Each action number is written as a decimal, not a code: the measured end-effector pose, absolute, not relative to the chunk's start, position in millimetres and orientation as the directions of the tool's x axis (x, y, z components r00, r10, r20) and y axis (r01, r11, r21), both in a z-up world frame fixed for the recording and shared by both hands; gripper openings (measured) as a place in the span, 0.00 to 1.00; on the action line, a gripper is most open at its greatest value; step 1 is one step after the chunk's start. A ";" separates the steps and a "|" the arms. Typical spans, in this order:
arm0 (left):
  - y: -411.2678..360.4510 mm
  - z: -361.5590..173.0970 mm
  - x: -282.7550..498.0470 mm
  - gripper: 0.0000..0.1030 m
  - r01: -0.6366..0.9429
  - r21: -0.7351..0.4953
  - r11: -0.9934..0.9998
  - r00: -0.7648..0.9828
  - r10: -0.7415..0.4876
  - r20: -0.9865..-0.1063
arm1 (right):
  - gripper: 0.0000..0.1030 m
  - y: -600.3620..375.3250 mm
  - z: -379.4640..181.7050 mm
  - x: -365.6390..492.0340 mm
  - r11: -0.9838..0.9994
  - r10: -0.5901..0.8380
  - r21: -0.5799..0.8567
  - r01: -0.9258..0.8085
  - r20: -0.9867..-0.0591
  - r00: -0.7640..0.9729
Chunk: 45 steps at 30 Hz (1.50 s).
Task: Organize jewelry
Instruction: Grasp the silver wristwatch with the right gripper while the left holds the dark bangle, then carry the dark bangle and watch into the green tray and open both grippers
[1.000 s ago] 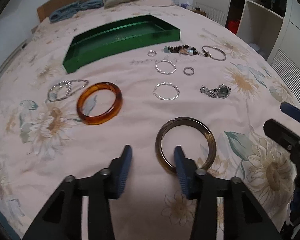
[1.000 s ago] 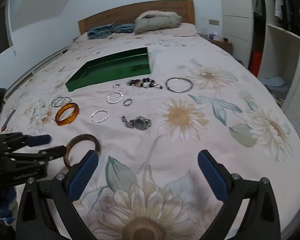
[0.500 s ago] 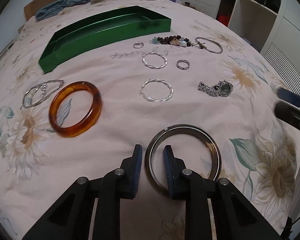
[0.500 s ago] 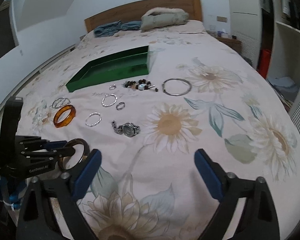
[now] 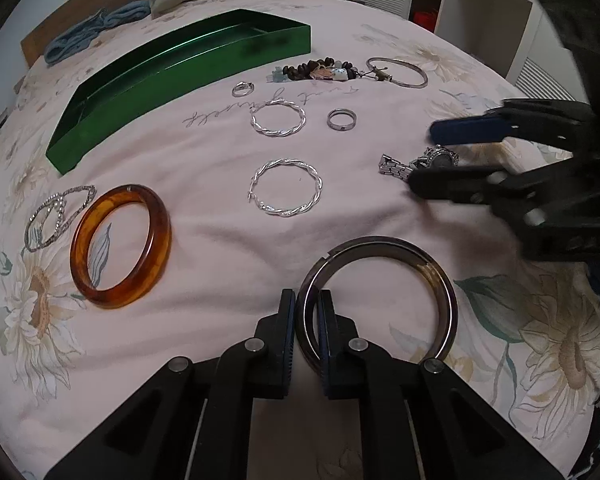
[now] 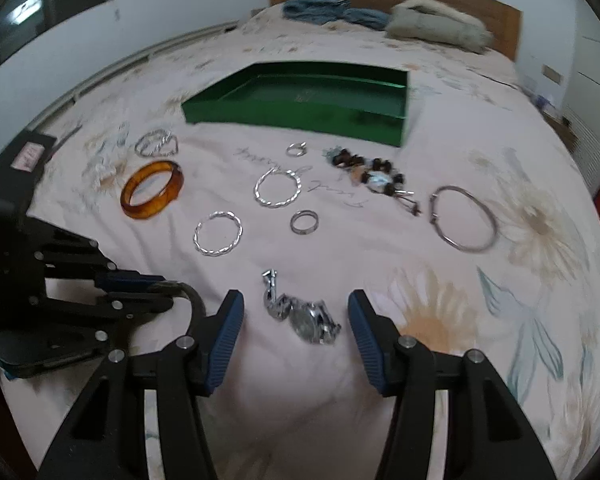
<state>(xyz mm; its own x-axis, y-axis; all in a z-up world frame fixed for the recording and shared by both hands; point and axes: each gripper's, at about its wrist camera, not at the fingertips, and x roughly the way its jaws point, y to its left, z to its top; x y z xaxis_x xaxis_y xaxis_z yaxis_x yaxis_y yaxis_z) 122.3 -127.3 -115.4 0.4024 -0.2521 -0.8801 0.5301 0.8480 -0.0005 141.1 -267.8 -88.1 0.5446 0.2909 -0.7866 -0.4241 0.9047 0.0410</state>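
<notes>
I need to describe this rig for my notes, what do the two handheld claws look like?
Both match: the left claw and right claw have black angular plastic frames with silver rivets at the pivots, and two fingers faced with ribbed blue pads. A pale label sits on the left unit's body.

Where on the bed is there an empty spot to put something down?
Inside the green tray looks bare. Bare sheet lies right of the thin silver bangle, over the big flowers. It is crowded from the amber bangle across to the beaded bracelet.
</notes>
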 end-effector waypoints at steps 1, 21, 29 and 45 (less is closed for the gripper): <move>-127.8 -115.2 122.7 0.10 0.529 0.002 0.849 0.407 -0.251 -0.878 | 0.51 -266.2 -91.4 143.5 0.899 0.295 0.041 -0.437 -0.794 0.532; -64.8 -44.5 138.4 0.08 0.412 0.020 0.911 0.593 -0.251 -0.765 | 0.18 -254.2 -52.1 110.9 0.932 0.292 0.063 -0.357 -0.714 0.637; -23.1 1.3 217.0 0.08 0.326 0.018 0.945 0.661 -0.215 -0.719 | 0.18 -234.2 7.1 173.1 0.943 0.289 0.059 -0.327 -0.632 0.719; -28.8 -65.1 402.9 0.08 0.245 0.037 0.969 0.582 -0.116 -0.805 | 0.18 -224.4 -50.4 373.8 0.983 0.172 0.076 -0.168 -0.703 0.690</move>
<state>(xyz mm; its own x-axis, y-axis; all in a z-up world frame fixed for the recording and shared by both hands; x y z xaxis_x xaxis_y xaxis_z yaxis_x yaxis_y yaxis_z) 402.9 -28.8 -65.1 0.5823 -0.1163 -0.8046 0.2450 0.9688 0.0372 373.8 -224.4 -50.4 0.6897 0.1724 -0.7033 -0.1677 0.9829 0.0764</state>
